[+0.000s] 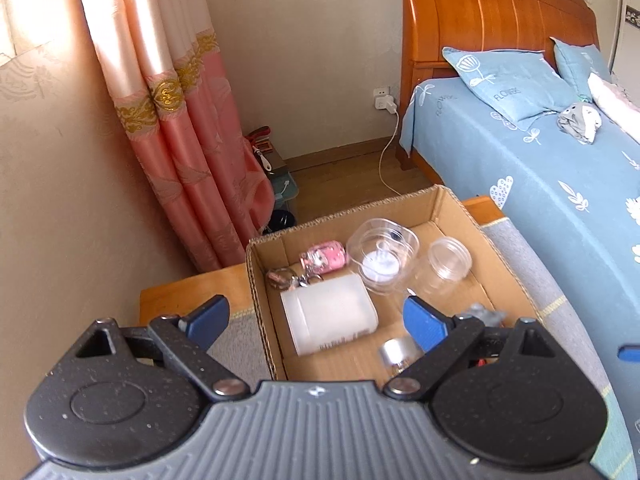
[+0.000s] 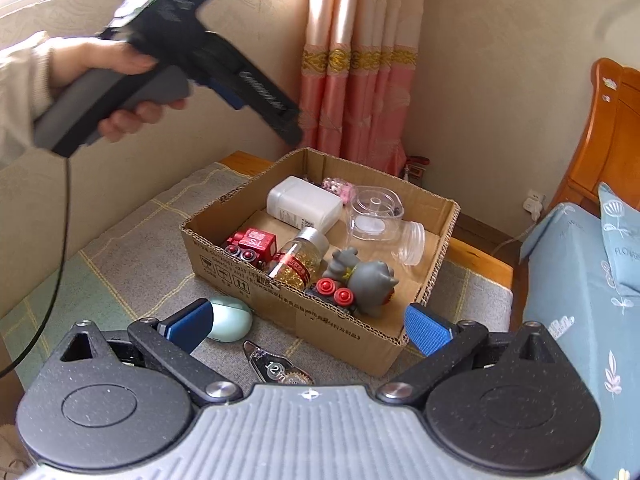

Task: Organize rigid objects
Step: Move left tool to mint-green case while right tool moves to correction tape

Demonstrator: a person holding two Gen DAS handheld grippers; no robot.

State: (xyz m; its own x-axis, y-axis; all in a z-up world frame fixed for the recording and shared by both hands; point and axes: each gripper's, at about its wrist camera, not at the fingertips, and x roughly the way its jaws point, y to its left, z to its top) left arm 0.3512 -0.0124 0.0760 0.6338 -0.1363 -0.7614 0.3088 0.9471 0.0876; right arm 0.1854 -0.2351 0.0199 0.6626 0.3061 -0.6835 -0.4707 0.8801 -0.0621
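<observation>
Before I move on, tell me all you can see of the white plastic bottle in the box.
The white plastic bottle is frosted, translucent and squarish, with a shorter neck or cap end and small print on a label along one side. It lies on its side in the cardboard box, near the far left corner. The pink figurine sits just behind it, apparently touching; the clear container is beside it. Nothing grips it.

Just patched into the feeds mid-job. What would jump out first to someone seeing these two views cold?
The open cardboard box in the middle of the checked mat, crowded with a white bottle, a jar of gold flakes, a grey animal figure and clear containers. Above it the left gripper hangs in a hand with nothing in its jaws. Outside the box, near the right gripper, lie a pale green egg-shaped thing and a tape dispenser.
</observation>
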